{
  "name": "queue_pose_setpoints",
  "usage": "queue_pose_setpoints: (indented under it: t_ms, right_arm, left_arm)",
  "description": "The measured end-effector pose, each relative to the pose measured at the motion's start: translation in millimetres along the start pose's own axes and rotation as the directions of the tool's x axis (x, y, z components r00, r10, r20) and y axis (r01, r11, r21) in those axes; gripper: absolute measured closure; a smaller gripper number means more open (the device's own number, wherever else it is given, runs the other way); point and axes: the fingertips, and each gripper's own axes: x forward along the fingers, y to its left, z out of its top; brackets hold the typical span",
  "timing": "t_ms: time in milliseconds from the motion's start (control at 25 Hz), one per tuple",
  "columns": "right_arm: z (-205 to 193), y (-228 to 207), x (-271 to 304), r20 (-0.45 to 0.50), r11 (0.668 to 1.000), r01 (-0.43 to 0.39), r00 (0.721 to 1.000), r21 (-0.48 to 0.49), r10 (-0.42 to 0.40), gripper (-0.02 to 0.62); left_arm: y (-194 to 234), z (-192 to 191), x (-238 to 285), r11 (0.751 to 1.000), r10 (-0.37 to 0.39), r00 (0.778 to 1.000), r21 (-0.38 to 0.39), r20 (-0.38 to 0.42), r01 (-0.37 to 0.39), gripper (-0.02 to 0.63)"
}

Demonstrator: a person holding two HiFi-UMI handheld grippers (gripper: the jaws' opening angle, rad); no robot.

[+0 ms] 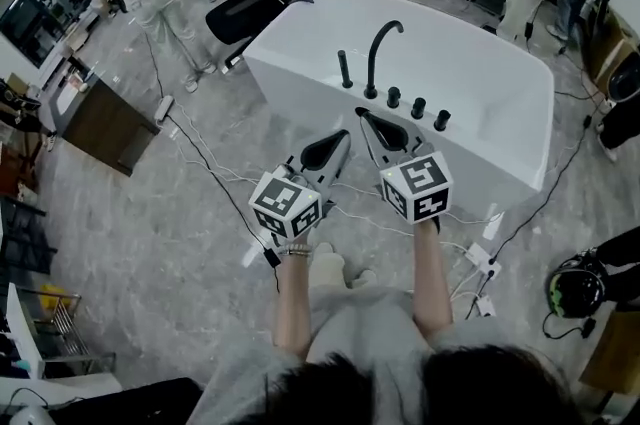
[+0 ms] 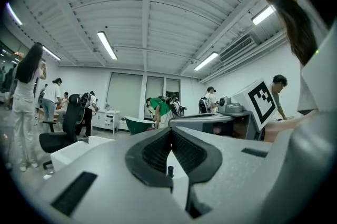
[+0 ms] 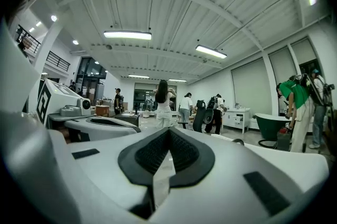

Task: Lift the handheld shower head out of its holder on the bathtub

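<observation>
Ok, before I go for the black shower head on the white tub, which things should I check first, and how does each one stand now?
1. The slim black handheld shower head is seated upright on the rim of the white bathtub: ok.
2. Fingers of the left gripper are open: not ok, shut with nothing between them.
3. Fingers of the right gripper are open: not ok, shut and empty.
4. One gripper is at the shower head: not ok, both are apart from it.
5. The curved black faucet beside it leaves room for the fingers: cannot tell.
</observation>
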Motion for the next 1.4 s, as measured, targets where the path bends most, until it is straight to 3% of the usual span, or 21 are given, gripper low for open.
queue_pose_setpoints:
  t_ms: [480, 960, 1400]
  right_arm:
    - [-18, -6, 46, -0.087, 0.999, -0.012, 0.996, -0.044, 0.008, 0.594]
    - [-18, -33, 119, -0.092, 0.999, 0.052, 0.994, -0.012, -0.053, 0.595]
    - [-24, -52, 182, -0.112, 0.989, 0.146, 0.983, 0.023, -0.143, 0.595]
  left_arm:
    - [42, -17, 15, 0.999, -0.006, 1.0, -0.041, -0.025, 0.005, 0.601]
    - [121, -19, 42, 0.997, -0.061, 0.997, -0.052, -0.039, 0.059, 0.601]
    - [188, -26, 68, 0.985, -0.163, 0.985, -0.068, -0.064, 0.158, 0.601]
